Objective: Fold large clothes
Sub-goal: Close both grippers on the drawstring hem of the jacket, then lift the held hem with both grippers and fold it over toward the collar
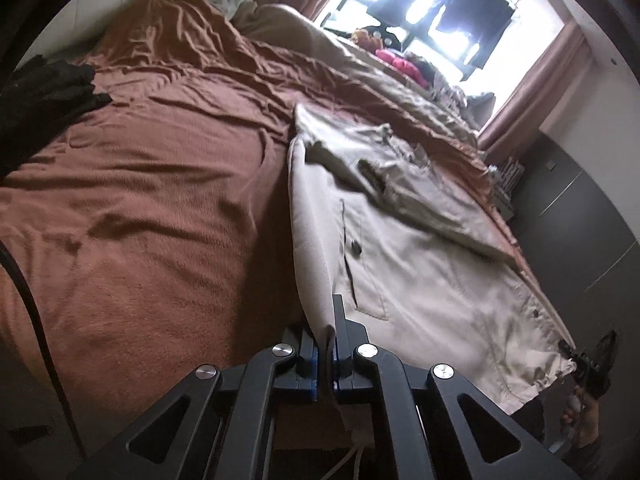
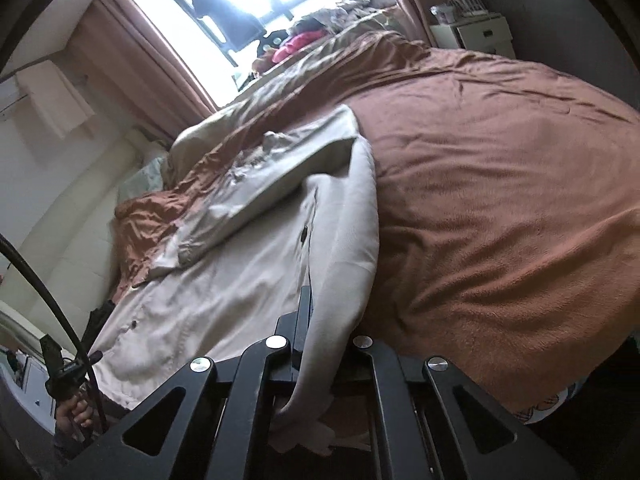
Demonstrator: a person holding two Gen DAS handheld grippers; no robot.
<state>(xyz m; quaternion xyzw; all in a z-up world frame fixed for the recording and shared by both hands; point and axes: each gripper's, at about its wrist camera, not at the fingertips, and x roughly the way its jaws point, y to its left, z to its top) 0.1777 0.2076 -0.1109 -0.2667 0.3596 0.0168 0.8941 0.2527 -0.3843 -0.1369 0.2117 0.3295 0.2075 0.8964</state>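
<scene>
A large beige jacket (image 1: 420, 272) lies spread on a bed under a brown blanket (image 1: 160, 200). One sleeve is folded across its chest. At the bottom of the left wrist view, my left gripper (image 1: 326, 332) is shut on the jacket's near edge, with cloth pinched between the blue pads. My right gripper (image 1: 588, 360) shows at the far right by the hem corner, held in a hand. In the right wrist view the jacket (image 2: 240, 280) drapes over my right gripper (image 2: 320, 320), which is shut on its edge. There the left gripper (image 2: 68, 368) is at the lower left.
A black garment (image 1: 44, 96) lies on the blanket at the left. Clothes are piled (image 1: 400, 62) near the bright window (image 1: 432, 8). A dark wardrobe (image 1: 580, 220) stands beside the bed, and a white cabinet (image 2: 476, 34) stands at the back. A black cable (image 2: 52, 292) hangs nearby.
</scene>
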